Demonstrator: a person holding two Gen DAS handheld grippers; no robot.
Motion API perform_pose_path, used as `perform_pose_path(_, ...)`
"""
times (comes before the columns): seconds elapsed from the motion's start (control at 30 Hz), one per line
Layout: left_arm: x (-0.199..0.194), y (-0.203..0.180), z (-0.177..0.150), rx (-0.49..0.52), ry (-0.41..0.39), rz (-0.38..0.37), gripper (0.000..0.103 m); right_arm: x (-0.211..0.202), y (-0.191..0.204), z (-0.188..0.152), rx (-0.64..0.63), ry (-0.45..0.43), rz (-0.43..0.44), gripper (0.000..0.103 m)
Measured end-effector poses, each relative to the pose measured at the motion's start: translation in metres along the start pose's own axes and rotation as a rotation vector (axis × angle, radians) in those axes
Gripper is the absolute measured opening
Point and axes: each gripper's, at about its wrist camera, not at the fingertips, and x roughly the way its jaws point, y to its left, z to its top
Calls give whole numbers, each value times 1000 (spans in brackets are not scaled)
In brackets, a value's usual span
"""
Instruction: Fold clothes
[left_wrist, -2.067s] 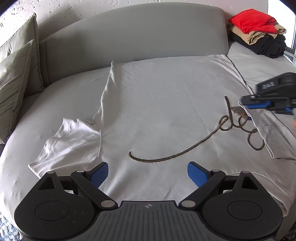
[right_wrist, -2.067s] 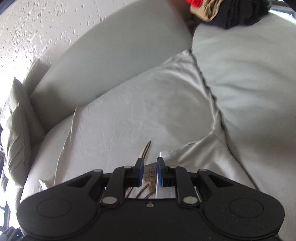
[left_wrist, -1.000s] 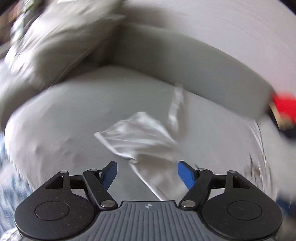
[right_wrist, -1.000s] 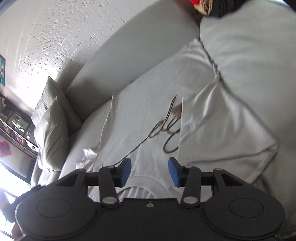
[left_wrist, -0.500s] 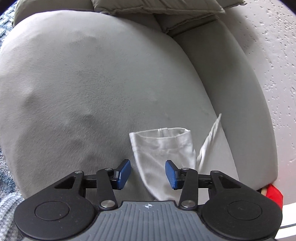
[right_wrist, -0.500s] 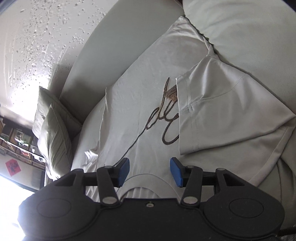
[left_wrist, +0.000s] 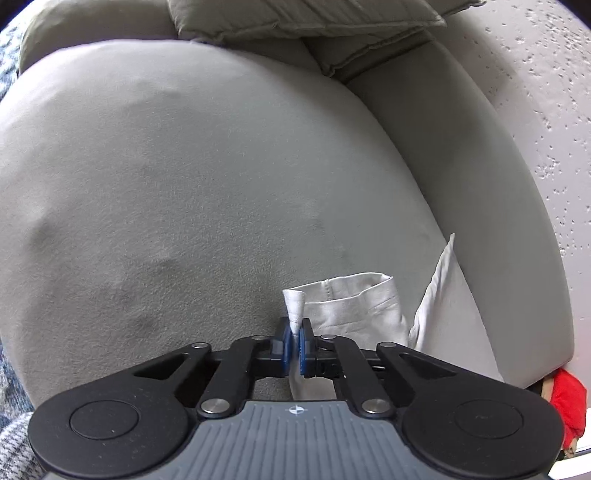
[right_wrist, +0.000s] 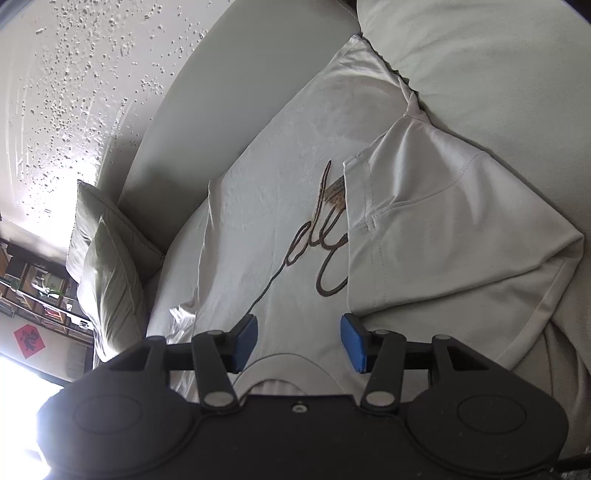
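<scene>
Left gripper (left_wrist: 294, 345) clenched on white shirt (right_wrist: 295, 206) sleeve (left_wrist: 354, 306), right gripper (right_wrist: 299, 343) released above shirt, pillows (right_wrist: 107, 266) far left, grey sofa (left_wrist: 184, 184) beneath

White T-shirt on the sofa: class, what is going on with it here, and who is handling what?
A person with a handheld gripper in each hand is folding a white T-shirt spread on a grey sofa. The left gripper is shut on the hem of the shirt's left sleeve, pinching its corner. The right gripper is open and holds nothing, hovering over the collar end. The right sleeve already lies folded in over the shirt, partly covering the brown script print.
</scene>
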Motion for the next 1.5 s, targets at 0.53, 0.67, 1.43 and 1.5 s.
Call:
perform_pose_path(0.53,-37,-169,-174,1083,-192,-87,1,-8,-8,4,27,-32,-13,51)
perform_pose_path(0.67,-13,-172,-220,1294,-19,-56,21,-7,-9,5,30,-27,-10,51)
perform_pose_path(1.43,-3,-106,-115,839,65,312,17,-16,-6,1,-126,-14,-90,45)
perform_pose_path(1.5,-13,-98,-111,826,48,326,17,-23,-6,1,-135,-6,-92,46)
